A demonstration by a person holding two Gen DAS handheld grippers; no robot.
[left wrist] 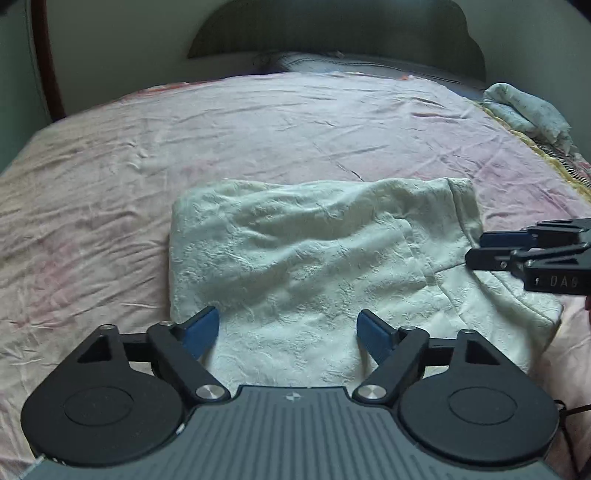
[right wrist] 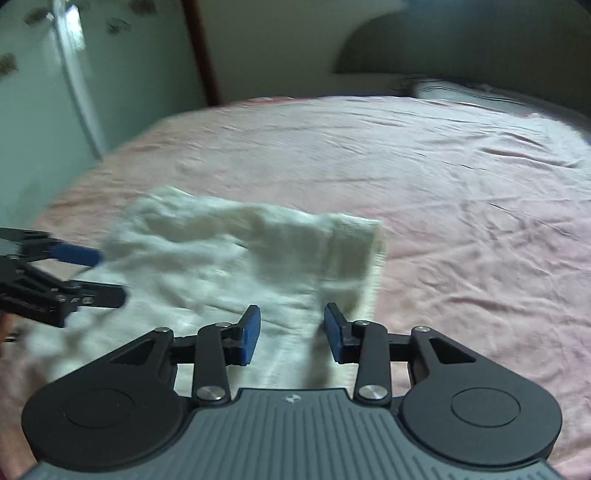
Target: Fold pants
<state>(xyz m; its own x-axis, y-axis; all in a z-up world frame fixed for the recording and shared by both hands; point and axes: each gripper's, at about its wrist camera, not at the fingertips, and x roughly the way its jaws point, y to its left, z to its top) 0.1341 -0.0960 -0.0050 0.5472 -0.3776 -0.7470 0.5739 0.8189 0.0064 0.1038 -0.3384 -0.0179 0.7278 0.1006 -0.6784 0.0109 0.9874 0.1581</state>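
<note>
Blue-padded fingers of the left hand-held gripper (left wrist: 288, 332) stand wide apart just above the near edge of the pants (left wrist: 314, 266), tilted down toward the cloth, with nothing pinched between them. Those pants, a pale cream textured garment, lie folded into a rough rectangle on the pink bedsheet (left wrist: 110, 177), near the front of the bed, with a looser layer spilling out at the right corner. Over that right side, the right hand-held gripper (right wrist: 291, 332) also angles downward; its jaws are partly parted, the cloth showing below the gap, and the pads do not press on it. Seen from the left wrist, it reaches in sideways toward the pants' right edge. Beyond the pants, the wrinkled sheet runs back to a dark headboard (left wrist: 332, 33), with a pillow (left wrist: 332, 62) at its foot and a bundle of patterned fabric (left wrist: 528, 110) far to the right of the pants.
</note>
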